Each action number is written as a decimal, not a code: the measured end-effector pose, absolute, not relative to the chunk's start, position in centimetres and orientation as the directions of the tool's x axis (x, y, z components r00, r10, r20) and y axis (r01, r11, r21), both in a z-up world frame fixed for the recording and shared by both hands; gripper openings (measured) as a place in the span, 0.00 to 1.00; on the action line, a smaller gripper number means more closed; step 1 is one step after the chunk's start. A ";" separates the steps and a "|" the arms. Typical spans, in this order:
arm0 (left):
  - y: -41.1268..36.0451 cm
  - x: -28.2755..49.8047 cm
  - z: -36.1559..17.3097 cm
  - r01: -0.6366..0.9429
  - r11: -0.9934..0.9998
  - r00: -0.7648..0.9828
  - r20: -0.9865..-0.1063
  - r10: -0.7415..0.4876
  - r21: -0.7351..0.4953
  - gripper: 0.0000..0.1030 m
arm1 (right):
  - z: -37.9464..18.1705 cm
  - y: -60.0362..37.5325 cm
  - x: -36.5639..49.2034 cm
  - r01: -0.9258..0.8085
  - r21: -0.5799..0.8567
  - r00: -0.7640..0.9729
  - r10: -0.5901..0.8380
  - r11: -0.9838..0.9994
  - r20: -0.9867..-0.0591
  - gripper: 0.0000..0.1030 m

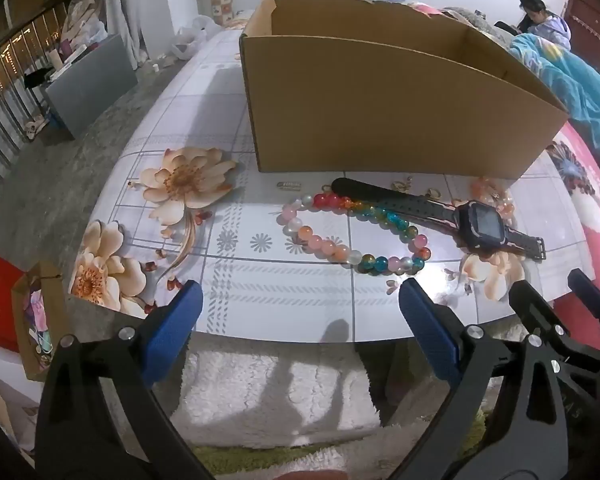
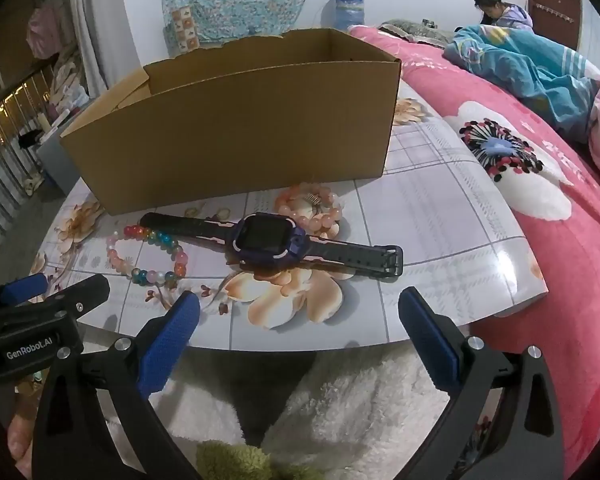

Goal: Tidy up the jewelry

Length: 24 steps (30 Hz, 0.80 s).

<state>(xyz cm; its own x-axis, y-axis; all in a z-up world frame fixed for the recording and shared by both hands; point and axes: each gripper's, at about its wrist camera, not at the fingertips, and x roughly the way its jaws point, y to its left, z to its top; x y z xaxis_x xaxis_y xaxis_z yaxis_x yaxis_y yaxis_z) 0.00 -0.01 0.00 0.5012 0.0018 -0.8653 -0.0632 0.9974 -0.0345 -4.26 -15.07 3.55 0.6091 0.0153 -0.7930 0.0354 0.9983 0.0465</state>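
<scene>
Near the table's front edge the watch lies crosswise just ahead of my right gripper, nearer it than my left gripper; both gape wide, empty.

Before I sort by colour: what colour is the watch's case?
Dark purple case with pink trim, clearest in the right wrist view.

text: "GenRobot.AI" | on: left gripper body | colour: white
</scene>
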 end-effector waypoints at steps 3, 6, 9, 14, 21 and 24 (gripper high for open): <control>0.0 0.0 0.0 -0.063 0.997 0.498 -0.867 0.000 -0.036 0.92 | 3.5 -15.0 -4.2 0.037 0.050 0.610 0.017 0.998 -0.793 0.94; 0.2 0.2 0.0 -0.065 0.997 0.496 -0.868 -0.005 -0.043 0.92 | 3.8 -15.4 -4.1 0.038 0.054 0.609 0.020 0.998 -0.793 0.94; 0.5 0.4 -0.1 -0.069 0.997 0.493 -0.870 -0.007 -0.047 0.92 | 3.7 -15.6 -4.3 0.037 0.060 0.612 0.025 0.998 -0.790 0.94; 0.0 0.4 0.2 -0.062 0.997 0.499 -0.866 0.001 -0.034 0.92 | 3.8 -15.4 -4.1 0.033 0.060 0.611 0.027 0.998 -0.791 0.94; -0.3 0.2 -0.1 -0.060 0.998 0.501 -0.866 0.002 -0.033 0.92 | 3.8 -15.4 -4.2 0.036 0.060 0.610 0.026 0.998 -0.792 0.94; -0.3 0.2 -0.1 -0.060 0.998 0.499 -0.866 0.001 -0.033 0.92 | 3.8 -15.5 -4.2 0.036 0.060 0.609 0.026 0.998 -0.792 0.94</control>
